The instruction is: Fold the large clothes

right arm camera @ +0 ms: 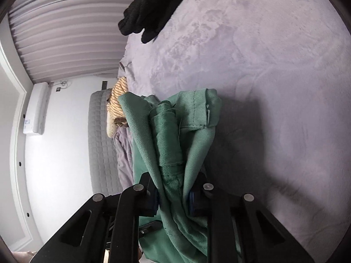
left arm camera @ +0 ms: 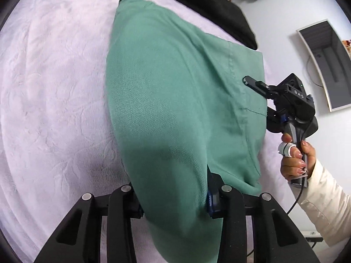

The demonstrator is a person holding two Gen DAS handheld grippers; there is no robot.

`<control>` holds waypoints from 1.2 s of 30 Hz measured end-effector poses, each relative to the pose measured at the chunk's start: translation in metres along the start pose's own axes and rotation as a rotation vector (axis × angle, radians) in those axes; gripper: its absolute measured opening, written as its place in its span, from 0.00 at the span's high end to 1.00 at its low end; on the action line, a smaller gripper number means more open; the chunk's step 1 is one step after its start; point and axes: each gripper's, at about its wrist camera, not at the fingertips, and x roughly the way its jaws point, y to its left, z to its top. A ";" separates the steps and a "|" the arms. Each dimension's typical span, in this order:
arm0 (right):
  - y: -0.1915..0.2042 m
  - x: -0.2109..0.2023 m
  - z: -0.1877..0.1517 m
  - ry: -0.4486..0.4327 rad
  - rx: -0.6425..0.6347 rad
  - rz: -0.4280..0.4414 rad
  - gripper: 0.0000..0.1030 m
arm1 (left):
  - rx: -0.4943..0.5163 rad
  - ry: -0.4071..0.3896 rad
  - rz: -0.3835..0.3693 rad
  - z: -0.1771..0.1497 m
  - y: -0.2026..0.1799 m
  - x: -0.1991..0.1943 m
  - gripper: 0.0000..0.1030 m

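Now: both grippers hold 1 green garment [left arm camera: 166, 100] above the pale bed [left arm camera: 54, 87].
Left gripper [left arm camera: 174, 203]: fingers clamped on a draped edge.
Right gripper [right arm camera: 173, 197]: fingers pinching bunched cloth.
Garment: lifted at the near end, far end resting on the bed near a black garment [left arm camera: 210, 6].
Advice: keep both pinches level, taut, and lower evenly so the fold lands square.
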 end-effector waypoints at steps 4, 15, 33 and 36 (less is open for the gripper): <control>0.029 -0.005 -0.023 -0.004 -0.031 0.031 0.79 | 0.010 -0.007 -0.026 -0.023 0.002 -0.026 0.60; 0.062 0.024 -0.157 0.044 -0.017 0.062 0.79 | 0.025 0.047 0.021 -0.131 0.060 -0.113 0.60; 0.084 0.036 -0.257 0.003 -0.123 -0.566 0.57 | 0.053 0.068 0.198 -0.195 0.132 -0.140 0.53; 0.083 0.033 -0.293 0.085 -0.132 -0.575 0.57 | 0.113 0.120 0.189 -0.195 0.126 -0.119 0.53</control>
